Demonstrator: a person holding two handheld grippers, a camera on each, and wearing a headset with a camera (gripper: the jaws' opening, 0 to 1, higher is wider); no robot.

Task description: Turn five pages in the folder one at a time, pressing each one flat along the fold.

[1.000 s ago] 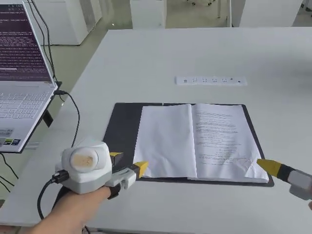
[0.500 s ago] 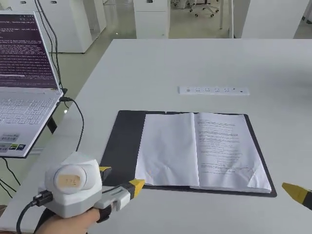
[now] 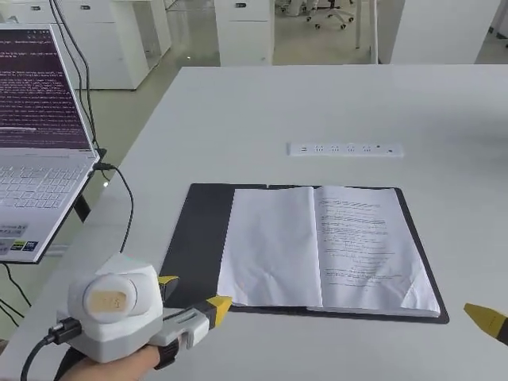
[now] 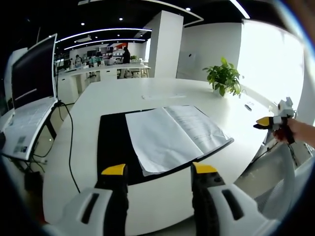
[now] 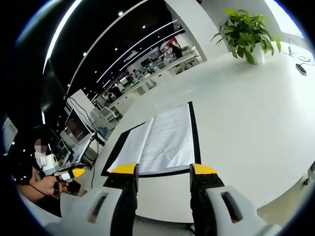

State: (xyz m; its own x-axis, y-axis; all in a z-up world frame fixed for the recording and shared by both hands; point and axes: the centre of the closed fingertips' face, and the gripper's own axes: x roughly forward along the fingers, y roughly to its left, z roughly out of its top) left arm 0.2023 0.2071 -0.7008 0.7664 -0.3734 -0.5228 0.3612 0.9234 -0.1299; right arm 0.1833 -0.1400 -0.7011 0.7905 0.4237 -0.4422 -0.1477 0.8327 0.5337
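Looking down, I see the flat black folder lying open on the smooth white table, near my edge. Its rippled paper pages are spread crosswise, with the fold pointing away from me. My left gripper and right gripper gape wide, empty.

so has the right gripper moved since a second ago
Yes. The right gripper has pulled back rightward, off the near right corner of the folder, now clear of it.

Head view bright, even, sharp; folder casts barely any shadow. Gripper views bend at edges; blown-out glare upper right in left gripper view.
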